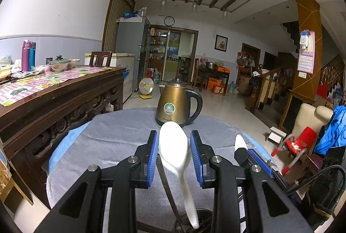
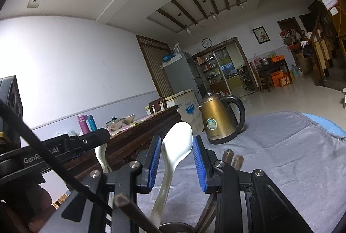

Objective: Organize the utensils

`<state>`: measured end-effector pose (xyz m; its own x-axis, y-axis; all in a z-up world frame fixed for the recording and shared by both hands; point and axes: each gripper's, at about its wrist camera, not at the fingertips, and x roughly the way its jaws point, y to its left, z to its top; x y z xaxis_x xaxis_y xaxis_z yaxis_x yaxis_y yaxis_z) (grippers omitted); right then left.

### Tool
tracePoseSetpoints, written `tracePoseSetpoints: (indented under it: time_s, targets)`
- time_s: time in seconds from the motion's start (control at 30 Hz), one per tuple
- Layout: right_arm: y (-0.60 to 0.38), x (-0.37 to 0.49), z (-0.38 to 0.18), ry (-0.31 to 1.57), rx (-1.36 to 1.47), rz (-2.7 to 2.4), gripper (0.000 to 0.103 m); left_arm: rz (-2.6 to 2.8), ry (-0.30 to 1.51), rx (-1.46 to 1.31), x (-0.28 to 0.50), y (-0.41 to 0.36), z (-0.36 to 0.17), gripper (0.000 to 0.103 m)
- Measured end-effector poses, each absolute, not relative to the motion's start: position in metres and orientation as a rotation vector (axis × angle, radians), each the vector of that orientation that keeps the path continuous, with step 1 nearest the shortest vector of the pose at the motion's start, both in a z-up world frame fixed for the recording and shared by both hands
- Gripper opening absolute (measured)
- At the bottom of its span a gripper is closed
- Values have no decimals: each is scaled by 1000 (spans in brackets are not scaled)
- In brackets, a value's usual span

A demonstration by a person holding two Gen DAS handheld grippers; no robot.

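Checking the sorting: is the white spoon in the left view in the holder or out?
In: the white spoon stands with its handle end down inside the metal holder.

Dark metal utensil cup (image 1: 201,214) cut off by the bottom edge in both wrist views, only its rim showing. White plastic spoon (image 1: 175,152) blurred along its handle, lower end hidden inside that cup. Dark wooden chopsticks (image 2: 232,160) mostly hidden behind the right gripper's black frame. Round kettle label (image 1: 169,107) too small to read.
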<state>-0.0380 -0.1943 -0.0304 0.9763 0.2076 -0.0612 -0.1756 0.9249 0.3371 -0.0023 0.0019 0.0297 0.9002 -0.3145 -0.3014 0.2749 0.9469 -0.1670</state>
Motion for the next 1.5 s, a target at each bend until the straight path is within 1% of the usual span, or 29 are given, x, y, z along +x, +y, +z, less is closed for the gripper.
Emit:
tracePoseSetpoints:
  time_s: [0.27, 0.53, 0.57, 0.67, 0.8, 0.93, 0.97, 1.0, 1.17, 1.23, 1.3, 1.43, 1.5]
  targets:
    - [-196, -33, -37, 119, 331, 186, 33, -300, 339, -131, -1, 2, 29, 31]
    - [-197, -43, -35, 116, 316, 194, 33, -287, 312, -157, -8, 18, 42, 31]
    - [-198, -46, -33, 111, 321, 193, 33, -285, 316, -154, -9, 19, 43, 33]
    - [-201, -56, -24, 88, 335, 198, 33, -268, 314, -161, -12, 30, 45, 43]
    - [-209, -70, -7, 48, 314, 173, 33, -249, 308, -186, -13, 48, 50, 45]
    - [-240, -78, 6, 5, 375, 120, 33, -228, 306, -209, -14, 68, 53, 49]
    - [-249, -78, 7, 4, 396, 107, 33, -224, 305, -215, -13, 71, 53, 56]
    - [-259, -77, 7, 11, 418, 93, 33, -216, 304, -226, -12, 77, 53, 60]
    - [-309, -47, -13, 139, 569, 69, 34, -198, 325, -205, -4, 86, 50, 63]
    - [-319, -16, -29, 292, 582, 55, 34, -193, 328, -199, 0, 90, 46, 64]
    - [-321, 17, -48, 449, 573, 77, 34, -192, 337, -191, 3, 93, 42, 70]
    - [-303, 83, -81, 720, 517, 141, 34, -179, 369, -179, 13, 101, 31, 70]
    - [-288, 110, -89, 794, 463, 160, 34, -176, 395, -183, 20, 106, 24, 70]
